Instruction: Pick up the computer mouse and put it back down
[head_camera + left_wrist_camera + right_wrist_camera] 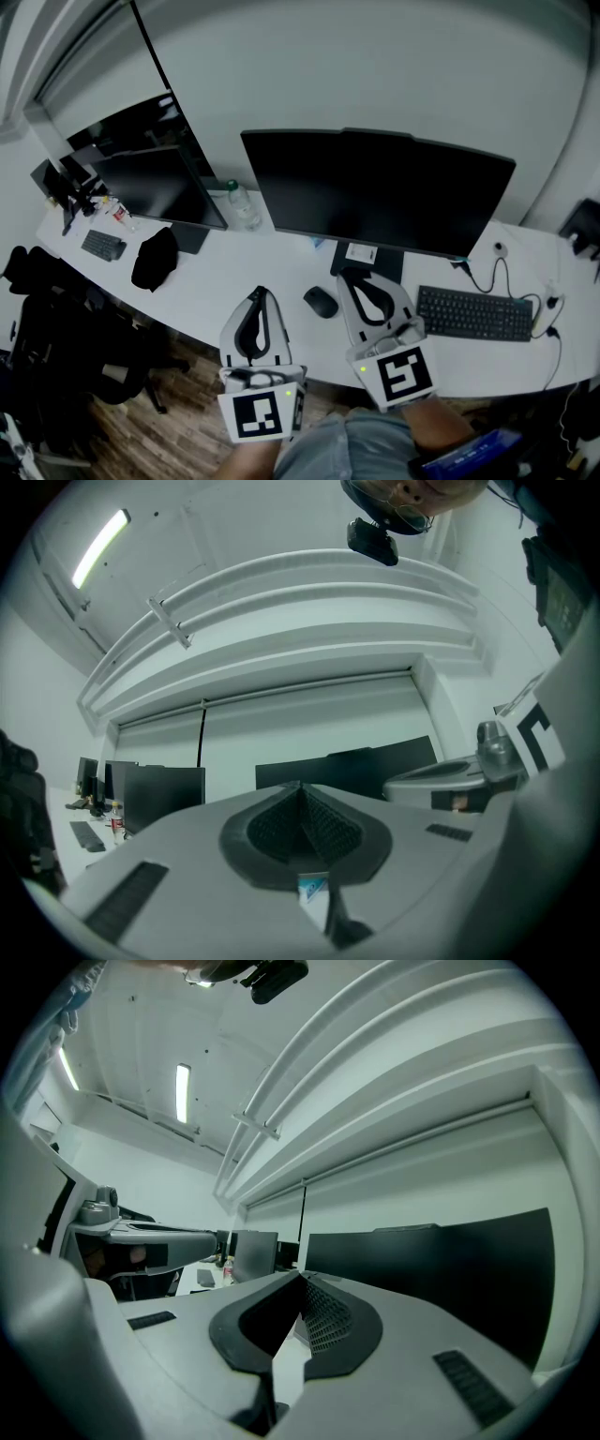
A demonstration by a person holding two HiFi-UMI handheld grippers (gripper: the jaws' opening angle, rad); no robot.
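The mouse (321,302) is a small, dark, rounded oval lying flat on the white table (206,281), just in front of the big monitor (375,187). Its long axis slants toward the monitor; I cannot tell its front end. My left gripper (260,294) and right gripper (351,277) have their jaws pressed together on nothing.

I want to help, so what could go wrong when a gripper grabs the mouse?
The left gripper and right gripper are both shut; closed jaws might just shove the computer mouse away. Its rounded top could slip out. The right gripper may bump the monitor stand close by.
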